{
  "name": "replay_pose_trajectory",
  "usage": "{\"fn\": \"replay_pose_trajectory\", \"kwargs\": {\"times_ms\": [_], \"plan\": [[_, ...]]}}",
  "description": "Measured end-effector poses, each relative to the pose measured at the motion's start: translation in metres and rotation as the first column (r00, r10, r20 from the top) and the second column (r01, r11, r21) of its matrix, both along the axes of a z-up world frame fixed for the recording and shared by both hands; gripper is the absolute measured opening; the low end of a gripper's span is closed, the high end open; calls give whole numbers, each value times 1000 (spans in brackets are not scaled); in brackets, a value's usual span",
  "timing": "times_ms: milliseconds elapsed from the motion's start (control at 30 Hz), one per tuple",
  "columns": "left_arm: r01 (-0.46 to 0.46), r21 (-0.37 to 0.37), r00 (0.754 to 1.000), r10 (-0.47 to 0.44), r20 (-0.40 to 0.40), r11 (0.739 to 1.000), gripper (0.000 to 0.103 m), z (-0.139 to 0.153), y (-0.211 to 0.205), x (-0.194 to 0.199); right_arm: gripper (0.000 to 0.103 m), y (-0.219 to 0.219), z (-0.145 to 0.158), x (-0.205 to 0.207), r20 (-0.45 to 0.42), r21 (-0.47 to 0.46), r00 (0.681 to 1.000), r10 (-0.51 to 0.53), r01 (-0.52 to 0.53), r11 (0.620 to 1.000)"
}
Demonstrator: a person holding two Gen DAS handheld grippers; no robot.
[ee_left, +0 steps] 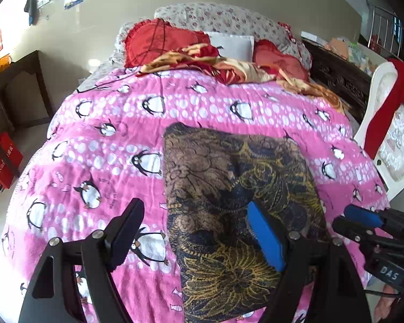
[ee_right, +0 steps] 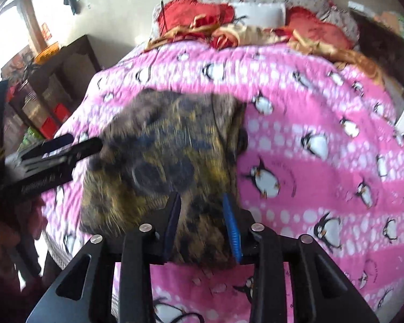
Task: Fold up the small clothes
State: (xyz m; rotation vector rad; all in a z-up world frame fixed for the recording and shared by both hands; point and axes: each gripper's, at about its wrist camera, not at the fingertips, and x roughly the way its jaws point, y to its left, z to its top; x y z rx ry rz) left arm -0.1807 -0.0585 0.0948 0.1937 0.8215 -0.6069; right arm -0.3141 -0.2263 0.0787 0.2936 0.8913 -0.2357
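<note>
A dark brown, navy and gold patterned garment (ee_left: 229,188) lies folded flat on the pink penguin blanket (ee_left: 99,123); in the blurred right wrist view the garment (ee_right: 164,145) shows too. My left gripper (ee_left: 199,231) hovers over the garment's near left part, jaws wide open and empty, its blue pad over the cloth and its black finger over the blanket. From the right wrist view the left gripper (ee_right: 78,142) sits at the garment's left edge. My right gripper (ee_right: 203,223) stands over the garment's near edge, open by a narrow gap. The right gripper (ee_left: 350,220) pinches no cloth.
Red pillows (ee_left: 159,40), a white pillow (ee_left: 234,44) and a crumpled red-gold blanket (ee_left: 229,67) fill the bed's head. A dark wooden table (ee_left: 18,86) and red boxes (ee_left: 5,158) stand left. A white chair (ee_left: 385,123) with red cloth stands right.
</note>
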Motion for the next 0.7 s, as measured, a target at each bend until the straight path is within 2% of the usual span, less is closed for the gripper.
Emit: {"fn": "replay_pose_trajectory", "kwargs": {"times_ms": [200,333,700], "plan": [[-26,6,998,26,60,1000,84,18,10,-5,34,19,16,23,23,-75,1000,-17,19,997],[-32,-20,998,33,61,999,84,25,18,-6,41,21,20,26,35,-78,999,-39,41,996],[-37,-30,996,39,82,999,84,33,19,-8,45,16,21,27,32,-69,997,-70,72,995]]}}
